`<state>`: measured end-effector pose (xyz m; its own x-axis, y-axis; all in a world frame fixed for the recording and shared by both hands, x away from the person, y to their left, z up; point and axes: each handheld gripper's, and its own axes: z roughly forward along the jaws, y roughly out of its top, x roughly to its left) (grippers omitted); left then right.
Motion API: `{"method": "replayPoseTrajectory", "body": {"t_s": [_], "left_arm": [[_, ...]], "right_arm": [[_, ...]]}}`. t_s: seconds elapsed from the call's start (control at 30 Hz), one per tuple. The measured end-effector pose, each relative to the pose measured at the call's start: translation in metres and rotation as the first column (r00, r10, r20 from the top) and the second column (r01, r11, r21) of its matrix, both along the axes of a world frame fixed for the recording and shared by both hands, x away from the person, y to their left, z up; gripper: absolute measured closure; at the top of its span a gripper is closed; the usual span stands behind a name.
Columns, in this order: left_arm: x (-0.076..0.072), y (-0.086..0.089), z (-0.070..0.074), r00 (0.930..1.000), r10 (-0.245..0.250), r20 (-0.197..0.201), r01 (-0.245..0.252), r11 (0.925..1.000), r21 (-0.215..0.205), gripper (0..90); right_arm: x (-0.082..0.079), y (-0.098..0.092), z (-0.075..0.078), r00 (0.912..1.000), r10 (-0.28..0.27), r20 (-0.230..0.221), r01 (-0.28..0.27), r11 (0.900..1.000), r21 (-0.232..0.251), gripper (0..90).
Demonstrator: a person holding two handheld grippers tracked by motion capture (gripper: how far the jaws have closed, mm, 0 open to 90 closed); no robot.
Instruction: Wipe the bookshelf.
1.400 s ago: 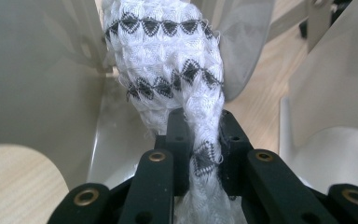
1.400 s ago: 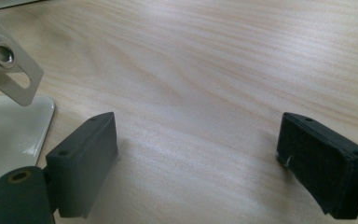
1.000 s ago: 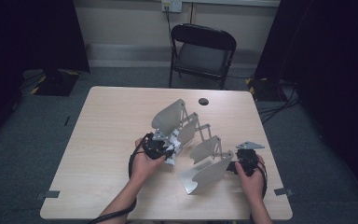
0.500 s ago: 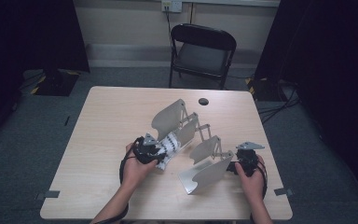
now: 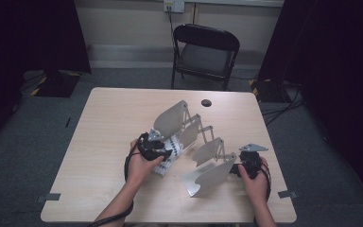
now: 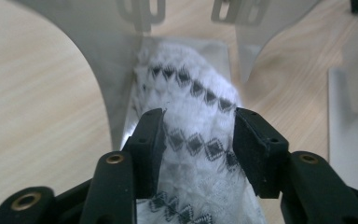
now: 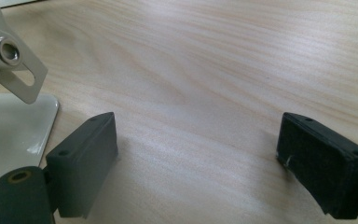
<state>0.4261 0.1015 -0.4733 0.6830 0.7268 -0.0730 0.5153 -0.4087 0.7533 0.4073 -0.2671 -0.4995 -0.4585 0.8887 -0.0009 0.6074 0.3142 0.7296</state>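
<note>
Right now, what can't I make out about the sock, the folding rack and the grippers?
- White knitted sock with black diamonds: its toe end, hidden behind the white hinged metal rack in the left gripper view.
- Left hand-held gripper: pad contact, too small in the high view.
- Small dark round object: too small to identify, high view.
- Right hand-held gripper: body cut off by the bottom edge.

light wooden table (image 5: 104, 142), black folding chair (image 5: 207, 52) behind it, grey carpet floor (image 5: 38, 142), black curtains (image 5: 28, 33), pale wall (image 5: 123, 23)

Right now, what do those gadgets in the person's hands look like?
Both are black. The left gripper trails a black cable; its blocky fingers carry small screw holes and brass rivets. The right gripper bears a grey three-cornered plate on top. Forearms are bare.
</note>
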Motion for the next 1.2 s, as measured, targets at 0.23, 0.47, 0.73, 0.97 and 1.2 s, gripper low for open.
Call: {"method": "replayPoseTrajectory", "body": {"t_s": [0.23,0.47,0.73,0.97,1.2], "left_arm": [[-0.006,-0.001,-0.018,0.9968,-0.045,0.067,0.042,0.998,0.047,60.5],[-0.007,0.0,-0.019,0.9969,-0.048,0.063,0.046,0.9984,0.033,76.5],[-0.011,-0.002,0.002,0.9982,-0.054,0.026,0.053,0.9978,0.039,80.8],[-0.005,0.001,0.042,0.996,-0.053,0.072,0.054,0.9985,-0.01,80.7],[0.006,-0.008,0.068,0.9933,-0.075,0.088,0.078,0.9964,-0.032,80.6]], "right_arm": [[0.0,0.0,0.0,1.0,0.003,0.0,-0.003,1.0,-0.001,11.6],[0.0,0.0,0.0,1.0,0.005,0.0,-0.005,1.0,0.0,11.6],[0.0,0.0,0.0,1.0,0.004,-0.001,-0.004,1.0,0.0,11.6],[0.0,0.0,0.0,1.0,0.003,-0.001,-0.003,1.0,0.001,11.6],[0.0,0.0,0.0,1.0,0.003,0.0,-0.003,1.0,0.001,11.6]]}}
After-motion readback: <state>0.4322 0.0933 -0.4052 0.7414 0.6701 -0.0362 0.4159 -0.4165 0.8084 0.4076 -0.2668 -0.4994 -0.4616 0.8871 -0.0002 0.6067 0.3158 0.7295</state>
